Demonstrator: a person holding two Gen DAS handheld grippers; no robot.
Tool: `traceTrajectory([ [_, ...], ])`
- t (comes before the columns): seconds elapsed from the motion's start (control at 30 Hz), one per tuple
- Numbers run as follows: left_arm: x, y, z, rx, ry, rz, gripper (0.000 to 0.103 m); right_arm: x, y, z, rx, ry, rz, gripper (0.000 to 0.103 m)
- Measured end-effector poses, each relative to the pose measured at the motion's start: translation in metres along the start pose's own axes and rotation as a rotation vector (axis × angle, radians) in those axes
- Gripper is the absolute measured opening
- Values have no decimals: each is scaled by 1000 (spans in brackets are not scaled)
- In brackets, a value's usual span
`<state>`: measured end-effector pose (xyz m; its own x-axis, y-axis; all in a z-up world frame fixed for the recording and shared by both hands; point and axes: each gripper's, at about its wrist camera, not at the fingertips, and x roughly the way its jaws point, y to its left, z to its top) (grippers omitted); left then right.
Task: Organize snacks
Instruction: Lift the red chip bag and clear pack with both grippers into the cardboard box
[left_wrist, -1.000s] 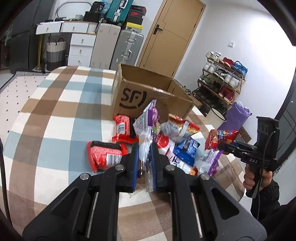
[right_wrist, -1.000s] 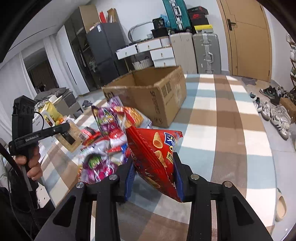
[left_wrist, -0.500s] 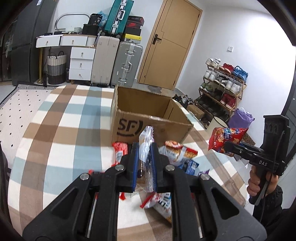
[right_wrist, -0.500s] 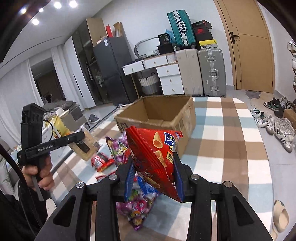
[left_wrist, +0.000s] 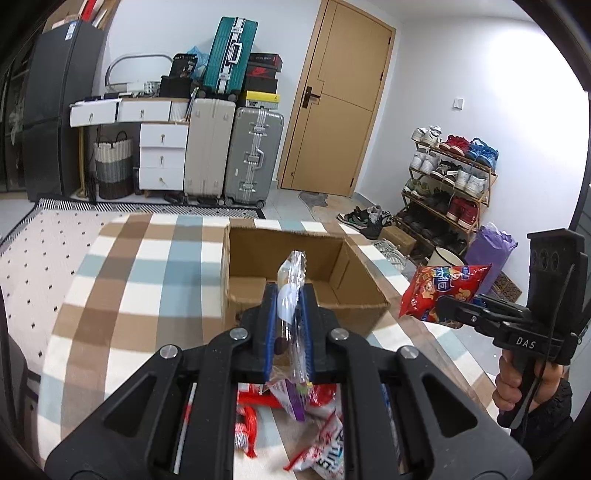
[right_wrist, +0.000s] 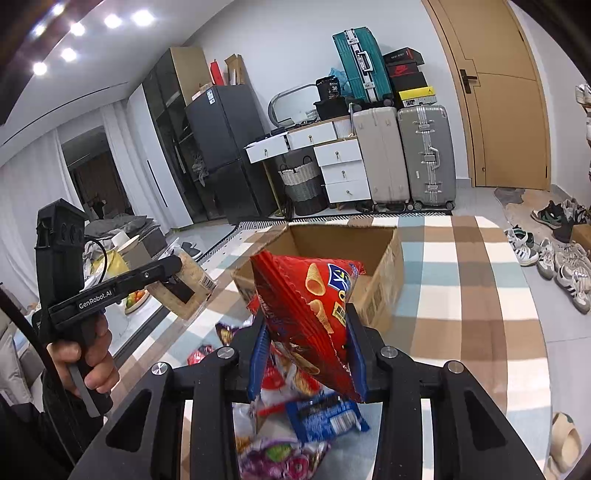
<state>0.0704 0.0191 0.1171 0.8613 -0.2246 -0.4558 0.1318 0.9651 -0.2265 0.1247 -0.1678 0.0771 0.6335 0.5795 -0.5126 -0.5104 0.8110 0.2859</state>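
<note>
The left gripper (left_wrist: 289, 328) is pinching a clear packet (left_wrist: 291, 295), thin and slippery-looking, by its lower half. At three o'clock, the right gripper (right_wrist: 306, 350) is clamping a red chip bag (right_wrist: 310, 295), seemingly light and crushable. The cardboard box (left_wrist: 354, 306) is waiting at twelve o'clock.

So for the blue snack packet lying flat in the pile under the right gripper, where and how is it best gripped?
Probably by its long free edge, coming straight down from above. The blue snack packet lies flat on top of other packets, so the flat faces offer nothing to pinch; the exposed edge toward the checked cloth looks least crowded.
</note>
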Motion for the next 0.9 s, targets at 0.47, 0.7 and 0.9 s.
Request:
traceTrajectory([
  [0.47, 51, -6, 38, 59, 1, 27, 10, 55, -4, 33, 23, 49, -20, 37],
  [0.7, 94, -2, 46, 76, 22, 31, 10, 86, -13, 36, 42, 85, -35, 37],
  [0.9, 121, -2, 51, 94, 26, 34, 10, 108, -20, 35, 43, 123, -37, 37],
])
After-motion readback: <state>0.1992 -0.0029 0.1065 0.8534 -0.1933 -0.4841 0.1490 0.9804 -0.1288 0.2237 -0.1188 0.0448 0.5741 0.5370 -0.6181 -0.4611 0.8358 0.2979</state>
